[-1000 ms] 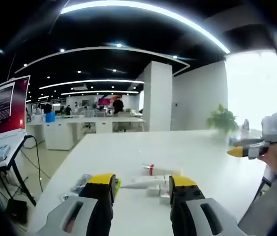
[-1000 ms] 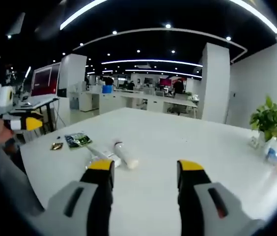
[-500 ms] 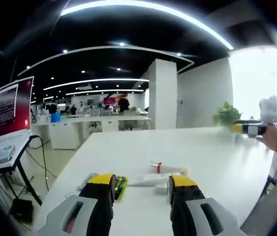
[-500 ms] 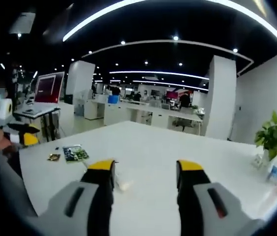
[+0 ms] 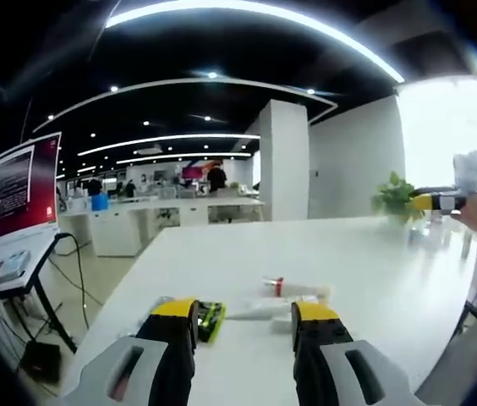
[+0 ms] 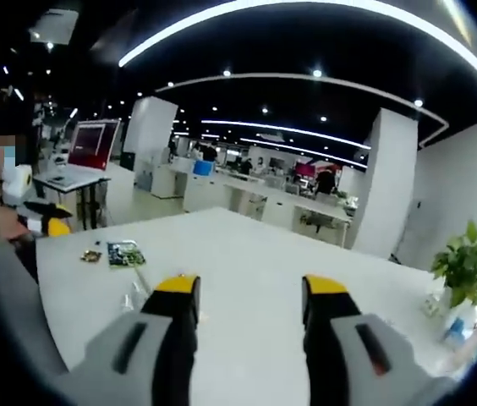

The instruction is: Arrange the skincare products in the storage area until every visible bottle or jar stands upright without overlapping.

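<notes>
An open-plan office is stretching out behind a long white table (image 5: 374, 271), with ceiling light strips, a white pillar and a potted plant (image 5: 393, 196) at the far edge. Compared with 1 second ago, both views are lifting and pulling back: the right tongs (image 6: 247, 292) are rising away from the table, so the tubes that were lying just ahead of them are now slipping almost out of sight under the left jaw. The left tongs (image 5: 243, 311) are hanging just short of 2 white tubes (image 5: 293, 296) lying flat on the table, one with a red band, with a green packet (image 5: 211, 317) just beside the left jaw. Both pairs of tongs are standing released, jaws apart, grasping nothing.

For the task, this is likely meaning that no product is being set upright yet; the tubes are on their sides and the hands are probably only repositioning.

A red-screened monitor (image 5: 20, 188) is showing lines of text, too small to read. No brand or label on the tubes or the packet is legible.
</notes>
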`<state>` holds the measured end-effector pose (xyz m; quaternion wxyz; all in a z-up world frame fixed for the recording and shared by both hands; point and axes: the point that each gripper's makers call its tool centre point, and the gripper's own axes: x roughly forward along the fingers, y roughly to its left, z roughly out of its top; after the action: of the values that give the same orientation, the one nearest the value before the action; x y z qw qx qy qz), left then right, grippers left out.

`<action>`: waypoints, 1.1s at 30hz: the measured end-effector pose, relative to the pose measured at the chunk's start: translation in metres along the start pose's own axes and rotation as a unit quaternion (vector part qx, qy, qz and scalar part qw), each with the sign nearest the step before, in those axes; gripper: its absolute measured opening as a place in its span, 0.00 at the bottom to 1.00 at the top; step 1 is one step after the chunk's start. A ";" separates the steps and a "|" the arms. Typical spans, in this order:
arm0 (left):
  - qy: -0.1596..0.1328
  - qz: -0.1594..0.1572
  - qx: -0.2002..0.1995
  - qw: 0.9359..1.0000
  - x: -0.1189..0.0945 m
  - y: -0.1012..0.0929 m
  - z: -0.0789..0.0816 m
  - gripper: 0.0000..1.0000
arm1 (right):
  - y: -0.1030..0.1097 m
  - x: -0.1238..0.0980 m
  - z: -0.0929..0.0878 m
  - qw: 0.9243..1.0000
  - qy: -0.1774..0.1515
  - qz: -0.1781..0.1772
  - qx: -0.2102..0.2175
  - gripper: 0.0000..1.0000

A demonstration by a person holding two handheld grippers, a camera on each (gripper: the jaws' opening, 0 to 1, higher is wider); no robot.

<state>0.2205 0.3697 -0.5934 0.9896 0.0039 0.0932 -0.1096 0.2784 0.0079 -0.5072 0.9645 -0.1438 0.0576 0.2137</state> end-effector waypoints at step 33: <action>0.008 0.004 -0.006 1.000 0.002 0.001 -0.003 0.48 | 0.040 0.028 -0.016 0.997 0.007 0.068 0.031 0.52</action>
<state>0.2221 0.3700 -0.5968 0.9893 -0.0003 0.1016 -0.1050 0.2857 0.0493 -0.5370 0.9512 -0.1115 0.0810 0.2761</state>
